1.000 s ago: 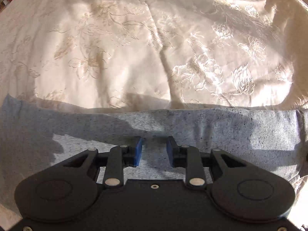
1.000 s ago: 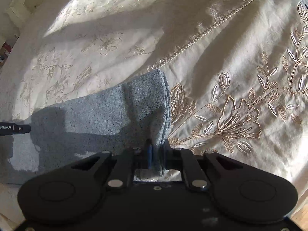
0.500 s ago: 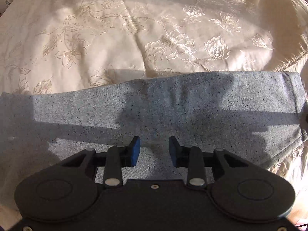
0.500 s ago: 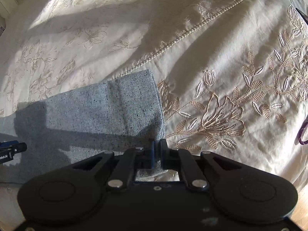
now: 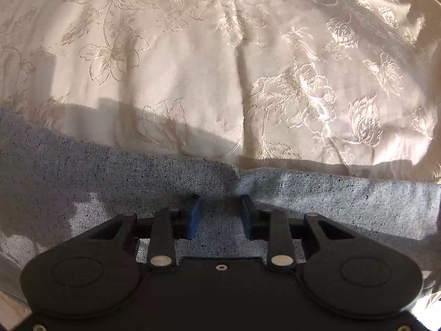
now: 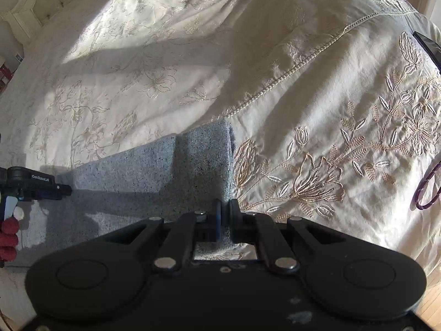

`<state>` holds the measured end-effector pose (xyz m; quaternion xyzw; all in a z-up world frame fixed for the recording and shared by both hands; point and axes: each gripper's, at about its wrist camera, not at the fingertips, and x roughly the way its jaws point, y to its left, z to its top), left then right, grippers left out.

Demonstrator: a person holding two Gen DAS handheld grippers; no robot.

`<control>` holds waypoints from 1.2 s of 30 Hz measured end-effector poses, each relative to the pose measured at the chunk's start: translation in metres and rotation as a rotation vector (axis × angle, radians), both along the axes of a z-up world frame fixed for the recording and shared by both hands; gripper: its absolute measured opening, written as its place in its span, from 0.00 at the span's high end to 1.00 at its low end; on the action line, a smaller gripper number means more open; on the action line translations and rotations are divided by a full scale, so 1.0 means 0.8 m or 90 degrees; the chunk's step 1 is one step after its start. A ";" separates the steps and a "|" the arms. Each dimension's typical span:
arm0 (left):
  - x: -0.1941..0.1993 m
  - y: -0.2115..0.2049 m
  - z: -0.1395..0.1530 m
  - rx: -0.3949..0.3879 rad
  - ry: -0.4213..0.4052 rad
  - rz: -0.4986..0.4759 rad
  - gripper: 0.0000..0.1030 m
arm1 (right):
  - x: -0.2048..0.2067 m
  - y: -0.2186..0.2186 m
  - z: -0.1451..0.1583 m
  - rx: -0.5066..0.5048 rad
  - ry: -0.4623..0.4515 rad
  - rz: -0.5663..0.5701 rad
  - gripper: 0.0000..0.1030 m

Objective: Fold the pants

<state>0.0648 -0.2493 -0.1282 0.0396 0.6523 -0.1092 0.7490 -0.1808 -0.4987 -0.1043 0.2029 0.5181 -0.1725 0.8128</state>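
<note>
Grey speckled pants (image 5: 110, 187) lie as a long band across a cream embroidered bedspread (image 5: 193, 69). My left gripper (image 5: 221, 207) points down onto the pants near their far edge. It is open, its blue pads apart over flat fabric, with a small crease just ahead of them. In the right wrist view the pants (image 6: 154, 171) end in a folded edge. My right gripper (image 6: 225, 207) is shut on that edge at its near corner, grey cloth pinched between the pads. The left gripper (image 6: 35, 184) shows at the left edge of that view, over the pants.
The bedspread (image 6: 303, 96) carries a lace seam and flower stitching. A purple ring (image 6: 428, 190) and a dark flat object (image 6: 427, 44) lie at its right side. A tufted headboard (image 6: 55, 0) stands at the far left. A red sleeve (image 6: 8, 240) shows by the left gripper.
The left gripper rose, then dropped back low over the pants near their far edge. The right gripper has lifted slightly, still pinching the pants' end.
</note>
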 end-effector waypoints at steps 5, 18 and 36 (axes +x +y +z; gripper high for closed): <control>-0.025 -0.006 0.022 0.002 -0.015 -0.018 0.64 | -0.003 0.004 0.009 -0.001 -0.006 0.000 0.94; -0.110 -0.008 0.001 0.007 0.069 -0.076 0.63 | 0.005 0.013 0.022 -0.016 -0.005 -0.009 0.94; -0.079 0.190 0.070 0.021 -0.020 -0.077 0.62 | 0.048 0.246 0.152 -0.115 -0.098 0.087 0.94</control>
